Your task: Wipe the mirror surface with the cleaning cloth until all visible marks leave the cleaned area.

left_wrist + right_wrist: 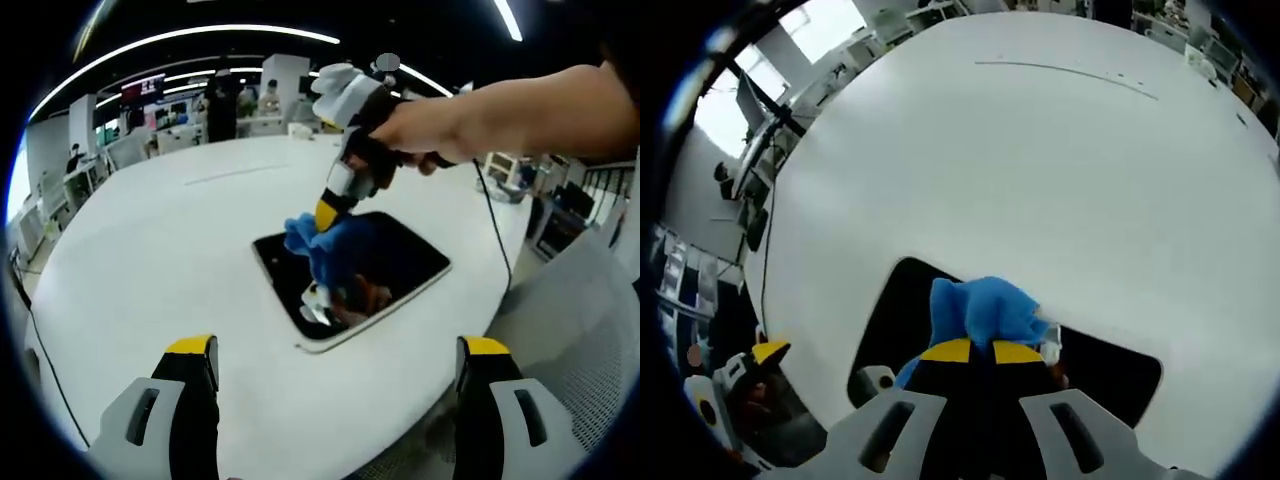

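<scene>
While right hand-held gripper [971,351] pinches cloth [983,310] | mirror [400,262] beneath | left hand-held gripper [340,360] agape

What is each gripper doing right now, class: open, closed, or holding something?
Left gripper: open, holding nothing.
Right gripper: shut on the crumpled blue cleaning cloth, over the dark rectangular mirror.

Bright office, white table [150,250], ceiling strip-lights [200,38]
</scene>
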`<action>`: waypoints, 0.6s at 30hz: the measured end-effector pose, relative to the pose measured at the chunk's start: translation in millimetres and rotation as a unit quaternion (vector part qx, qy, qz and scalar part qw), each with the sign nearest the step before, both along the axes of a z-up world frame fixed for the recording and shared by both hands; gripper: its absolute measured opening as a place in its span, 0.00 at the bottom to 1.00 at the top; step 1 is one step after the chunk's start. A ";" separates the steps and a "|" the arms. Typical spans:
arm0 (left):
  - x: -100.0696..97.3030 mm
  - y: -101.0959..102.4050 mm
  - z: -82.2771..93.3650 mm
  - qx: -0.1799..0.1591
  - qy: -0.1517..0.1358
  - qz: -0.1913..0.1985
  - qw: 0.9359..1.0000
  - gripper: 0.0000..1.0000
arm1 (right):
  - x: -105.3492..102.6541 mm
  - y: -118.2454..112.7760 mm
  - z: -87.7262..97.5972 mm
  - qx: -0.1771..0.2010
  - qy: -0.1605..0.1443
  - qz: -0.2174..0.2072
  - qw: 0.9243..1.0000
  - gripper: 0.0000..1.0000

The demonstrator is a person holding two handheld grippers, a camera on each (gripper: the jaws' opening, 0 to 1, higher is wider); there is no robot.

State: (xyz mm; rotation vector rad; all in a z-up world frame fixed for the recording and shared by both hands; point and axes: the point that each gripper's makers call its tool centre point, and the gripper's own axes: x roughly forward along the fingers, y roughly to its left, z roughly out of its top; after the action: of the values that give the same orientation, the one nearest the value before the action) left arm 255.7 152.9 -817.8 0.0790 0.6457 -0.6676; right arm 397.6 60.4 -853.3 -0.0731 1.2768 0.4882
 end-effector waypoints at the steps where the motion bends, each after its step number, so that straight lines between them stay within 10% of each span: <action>1: -0.1 0.1 0.0 0.000 0.000 0.000 1.000 0.99 | 0.9 0.2 -0.2 -0.001 -0.001 0.000 1.000 0.00; 18: 0.6 0.4 -0.3 0.001 -0.001 -0.001 1.000 0.99 | 6.8 2.1 -0.5 -0.032 -0.033 0.021 0.999 0.00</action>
State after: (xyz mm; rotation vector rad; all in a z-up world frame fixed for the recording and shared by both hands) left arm 256.3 153.3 -818.1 0.0832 0.6441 -0.6691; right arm 404.5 62.5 -853.7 -0.1682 1.2285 0.4773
